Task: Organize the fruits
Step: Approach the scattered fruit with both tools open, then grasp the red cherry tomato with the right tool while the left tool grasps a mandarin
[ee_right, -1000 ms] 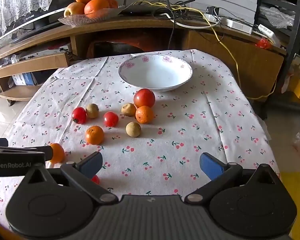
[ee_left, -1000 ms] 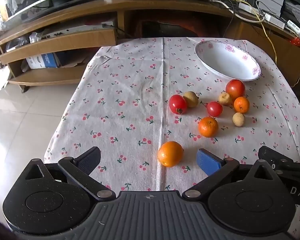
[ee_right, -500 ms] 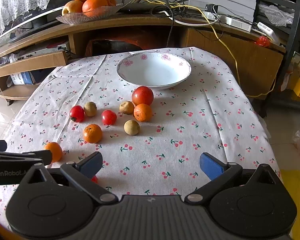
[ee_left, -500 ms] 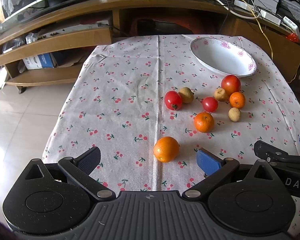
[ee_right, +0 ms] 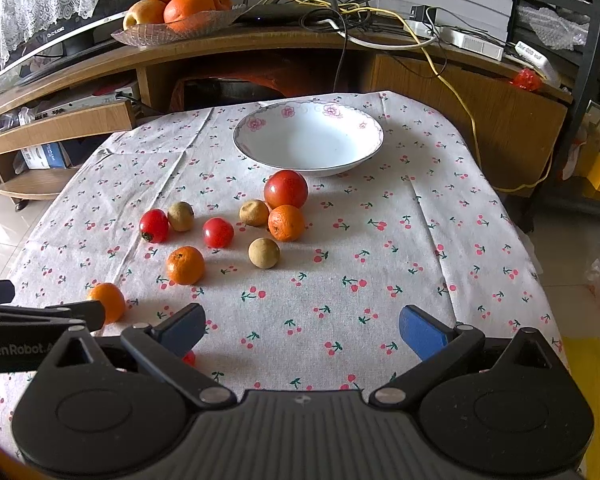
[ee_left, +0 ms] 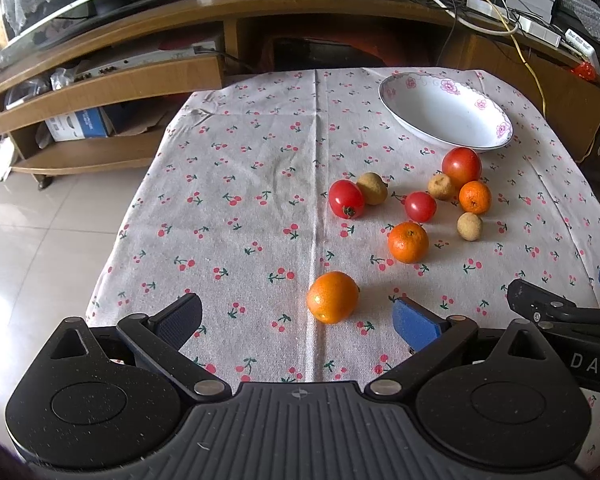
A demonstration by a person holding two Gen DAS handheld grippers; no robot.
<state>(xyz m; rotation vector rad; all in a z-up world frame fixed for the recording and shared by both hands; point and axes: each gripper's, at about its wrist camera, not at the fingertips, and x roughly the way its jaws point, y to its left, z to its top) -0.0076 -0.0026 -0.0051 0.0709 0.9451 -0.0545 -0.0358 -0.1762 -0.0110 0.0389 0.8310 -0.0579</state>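
Nine loose fruits cluster mid-tablecloth [ee_right: 420,240] just below the white bowl [ee_right: 308,140], nearest orange [ee_left: 332,297] apart toward the front edge, bare cloth left and right, left gripper [ee_left: 296,320] and right gripper [ee_right: 300,328] both wide open, holding nothing.

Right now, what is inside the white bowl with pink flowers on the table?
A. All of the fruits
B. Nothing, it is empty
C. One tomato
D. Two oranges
B: the white bowl shows only its bare inside, while the large tomato and the other fruits lie on the tablecloth in front of it.
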